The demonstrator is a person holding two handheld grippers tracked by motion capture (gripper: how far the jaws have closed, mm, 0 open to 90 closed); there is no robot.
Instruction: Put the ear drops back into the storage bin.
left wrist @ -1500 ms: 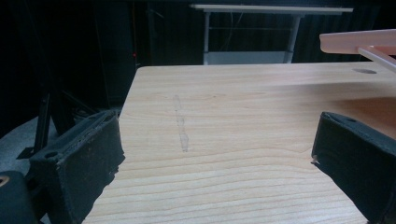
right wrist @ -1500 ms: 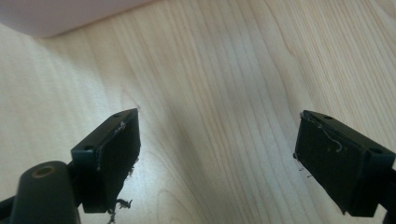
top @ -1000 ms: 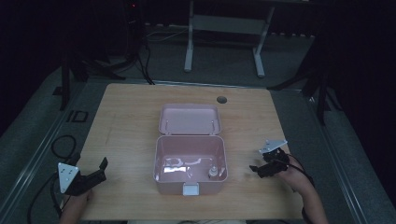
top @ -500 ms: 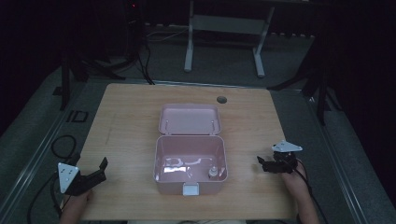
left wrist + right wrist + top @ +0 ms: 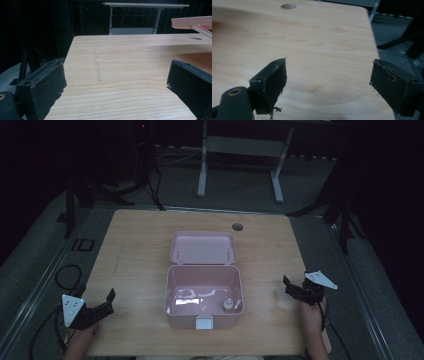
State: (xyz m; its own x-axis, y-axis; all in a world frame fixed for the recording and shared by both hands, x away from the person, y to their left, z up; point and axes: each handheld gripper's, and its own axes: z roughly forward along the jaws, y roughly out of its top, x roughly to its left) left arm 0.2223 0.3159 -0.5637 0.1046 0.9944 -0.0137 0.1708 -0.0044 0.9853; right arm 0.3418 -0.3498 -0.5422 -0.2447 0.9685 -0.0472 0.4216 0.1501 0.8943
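- Pink box [image 5: 204,292] at mid-counter, lid [image 5: 202,248] swung open and standing at the far edge, latch tab [image 5: 203,322] on the near wall
- Small object [image 5: 227,304] inside the box, toward its near right corner; too small to identify
- Left gripper [image 5: 102,306] low at the near left corner of the wooden counter [image 5: 135,245], jaws spread wide, nothing between them, pointing toward the box yet well apart from its left wall
- Left gripper view: both black jaws far apart over bare wood, a faint grey smudge [image 5: 97,66] on the counter between them, the pink lid edge [image 5: 192,22] at upper right beyond the right-hand jaw
- Right gripper [image 5: 292,288] near the right edge of the counter, jaws spread, empty, apart from the box's right wall
- Right gripper view: jaws wide open over bare counter, round cable hole [image 5: 288,6] far ahead at upper left, counter edge and dark floor at the right
- Box between the two grippers, touched by neither, no jaw over its opening
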